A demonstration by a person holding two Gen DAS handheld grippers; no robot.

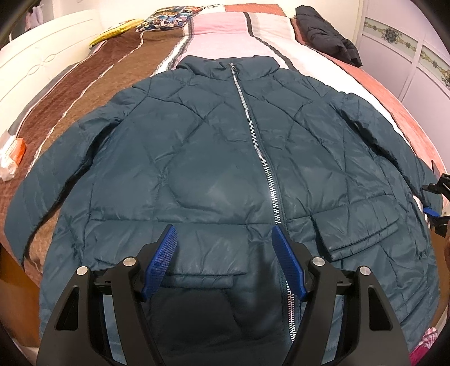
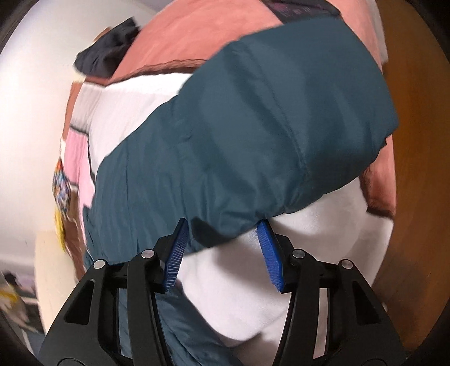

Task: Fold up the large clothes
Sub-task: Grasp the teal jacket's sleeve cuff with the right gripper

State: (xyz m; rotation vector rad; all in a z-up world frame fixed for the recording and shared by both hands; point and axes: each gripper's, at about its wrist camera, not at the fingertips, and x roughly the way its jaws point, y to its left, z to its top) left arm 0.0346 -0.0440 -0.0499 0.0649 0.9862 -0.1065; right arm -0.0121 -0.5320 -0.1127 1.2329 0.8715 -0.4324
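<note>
A dark teal quilted jacket with a silver zipper lies front up, sleeves spread, on the bed. My left gripper hovers open over its lower front, above a pocket flap, with nothing pinched between its blue pads. In the right wrist view the jacket's sleeve runs across the white and salmon bedspread. My right gripper stands open at the sleeve's lower edge; the fabric edge lies between the tips and the pads do not press it. Its blue tip also shows at the left wrist view's right edge as the right gripper.
The bedspread is striped brown, pink, white and salmon. A black garment lies at the far right corner, a patterned pillow and a yellow item at the head. An orange-and-white packet sits left. Wooden floor borders the bed.
</note>
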